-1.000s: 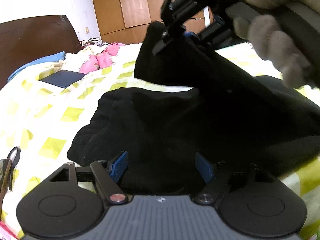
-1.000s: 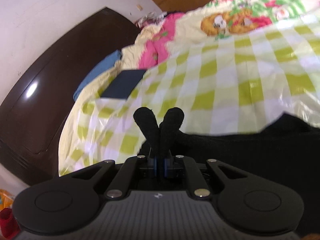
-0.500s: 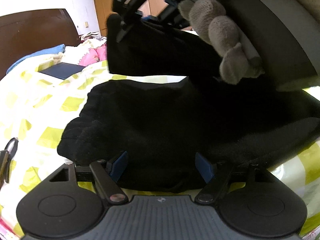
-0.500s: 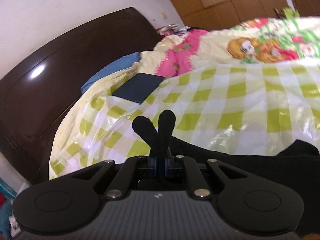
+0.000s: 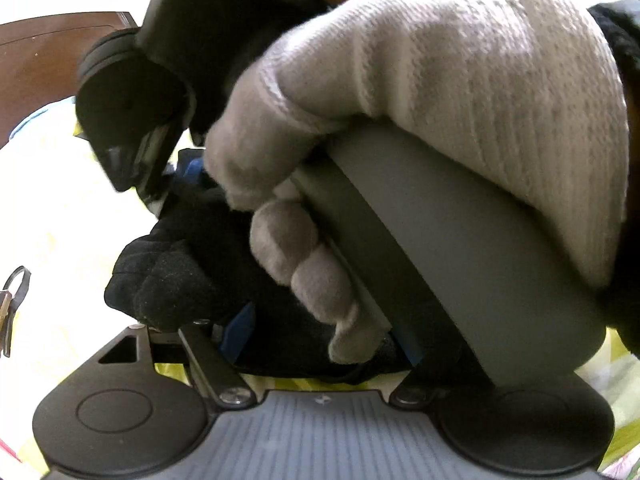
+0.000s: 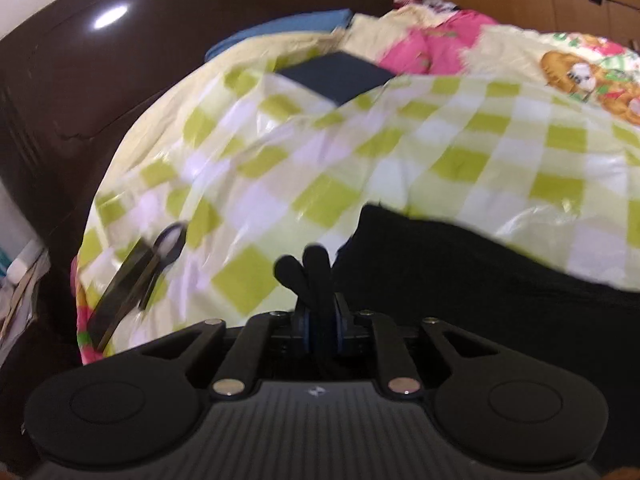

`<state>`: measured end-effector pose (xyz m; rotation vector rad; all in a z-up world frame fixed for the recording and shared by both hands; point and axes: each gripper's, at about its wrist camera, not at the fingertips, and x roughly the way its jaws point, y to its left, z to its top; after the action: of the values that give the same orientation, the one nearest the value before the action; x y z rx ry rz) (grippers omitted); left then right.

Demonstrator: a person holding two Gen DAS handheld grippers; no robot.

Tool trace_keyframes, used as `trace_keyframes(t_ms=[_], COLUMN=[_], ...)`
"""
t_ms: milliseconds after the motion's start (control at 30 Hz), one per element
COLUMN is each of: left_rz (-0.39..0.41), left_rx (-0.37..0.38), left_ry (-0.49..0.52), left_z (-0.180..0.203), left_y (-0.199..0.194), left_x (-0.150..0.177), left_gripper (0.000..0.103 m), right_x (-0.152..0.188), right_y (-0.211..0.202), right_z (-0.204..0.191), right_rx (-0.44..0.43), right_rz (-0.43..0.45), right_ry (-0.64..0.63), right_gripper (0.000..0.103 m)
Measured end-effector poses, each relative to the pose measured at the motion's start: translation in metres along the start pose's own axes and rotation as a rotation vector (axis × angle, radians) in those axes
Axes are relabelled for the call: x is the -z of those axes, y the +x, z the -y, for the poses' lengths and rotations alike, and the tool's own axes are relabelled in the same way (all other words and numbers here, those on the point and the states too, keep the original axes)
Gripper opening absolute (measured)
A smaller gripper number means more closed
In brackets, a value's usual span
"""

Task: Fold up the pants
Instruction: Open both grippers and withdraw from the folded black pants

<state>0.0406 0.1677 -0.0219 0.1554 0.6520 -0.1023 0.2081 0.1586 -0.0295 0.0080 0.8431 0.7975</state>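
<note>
Black pants (image 5: 172, 284) lie bunched on the yellow-green checked bed cover (image 6: 360, 152). In the left wrist view my left gripper (image 5: 320, 340) is open, its blue pads (image 5: 238, 334) spread around the near fold of the pants. The gloved hand (image 5: 440, 100) holding my right gripper fills most of that view, just above the pants. In the right wrist view my right gripper (image 6: 310, 276) is shut on a pinch of black pants cloth (image 6: 480, 264), two small folds poking out between the fingers, low over the bed.
A dark navy flat box (image 6: 336, 76) lies further up the bed, with pink and blue bedding behind. Scissors (image 6: 136, 276) lie near the bed's left edge. A dark wooden headboard (image 6: 80, 80) stands behind. A wooden wardrobe is at the back.
My right gripper has carried the held pants edge across, toward and over the left gripper, and lowered it. Its hand now blocks the left wrist view. The left gripper stays open in place.
</note>
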Motion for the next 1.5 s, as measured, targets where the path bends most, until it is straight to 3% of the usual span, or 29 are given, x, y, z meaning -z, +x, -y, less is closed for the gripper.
trace_keyframes(t_ms=[133, 267, 333, 400, 500, 667, 800, 933, 1000, 1033, 1133, 1233, 1333, 1433, 1500], left_rz=[0.004, 0.007, 0.009, 0.017, 0.045, 0.115, 0.152, 0.117, 0.032, -0.001, -0.002, -0.009, -0.016, -0.022, -0.027], left_rx=[0.002, 0.0, 0.0, -0.004, -0.028, -0.084, -0.109, -0.122, -0.141, -0.145, -0.14, -0.154, -0.182, -0.202, -0.206], left_ry=[-0.014, -0.016, -0.016, -0.019, -0.017, -0.011, 0.02, 0.087, 0.143, 0.158, 0.161, 0.162, 0.199, 0.242, 0.252], left_z=[0.003, 0.002, 0.002, 0.002, 0.0, -0.011, -0.012, 0.0, 0.007, 0.01, 0.013, 0.009, 0.013, 0.022, 0.026], left_y=[0.003, 0.006, 0.001, -0.003, -0.018, -0.044, -0.025, 0.01, 0.029, 0.036, 0.028, 0.028, 0.033, 0.026, 0.027], left_x=[-0.002, -0.004, -0.003, -0.004, -0.007, -0.018, -0.04, -0.048, -0.041, -0.035, -0.03, -0.035, -0.039, -0.039, -0.042], left_gripper=[0.087, 0.087, 0.087, 0.087, 0.087, 0.087, 0.087, 0.092, 0.093, 0.093, 0.093, 0.093, 0.093, 0.093, 0.093], right_x=[0.004, 0.003, 0.001, -0.001, -0.004, 0.002, 0.028, 0.062, 0.077, 0.085, 0.107, 0.122, 0.137, 0.152, 0.159], right_y=[0.0, -0.005, -0.015, -0.028, -0.056, -0.106, -0.143, -0.174, -0.19, -0.198, -0.22, -0.23, -0.23, -0.224, -0.211], right_z=[-0.009, -0.015, -0.014, -0.007, 0.012, 0.063, 0.104, 0.145, 0.165, 0.175, 0.201, 0.221, 0.236, 0.256, 0.264], right_rx=[-0.033, -0.218, -0.284, -0.289, -0.234, -0.014, 0.127, 0.257, 0.311, 0.332, 0.343, 0.297, 0.258, 0.021, -0.08], right_rz=[-0.034, -0.086, -0.083, -0.06, -0.013, 0.031, 0.019, 0.013, 0.03, 0.042, 0.093, 0.132, 0.114, 0.097, 0.056], right_ry=[-0.071, -0.067, -0.036, 0.009, 0.041, 0.075, 0.151, 0.259, 0.33, 0.366, 0.488, 0.585, 0.639, 0.761, 0.819], right_gripper=[0.026, 0.047, 0.046, 0.046, 0.046, 0.049, 0.049, 0.049, 0.049, 0.049, 0.049, 0.054, 0.058, 0.059, 0.061])
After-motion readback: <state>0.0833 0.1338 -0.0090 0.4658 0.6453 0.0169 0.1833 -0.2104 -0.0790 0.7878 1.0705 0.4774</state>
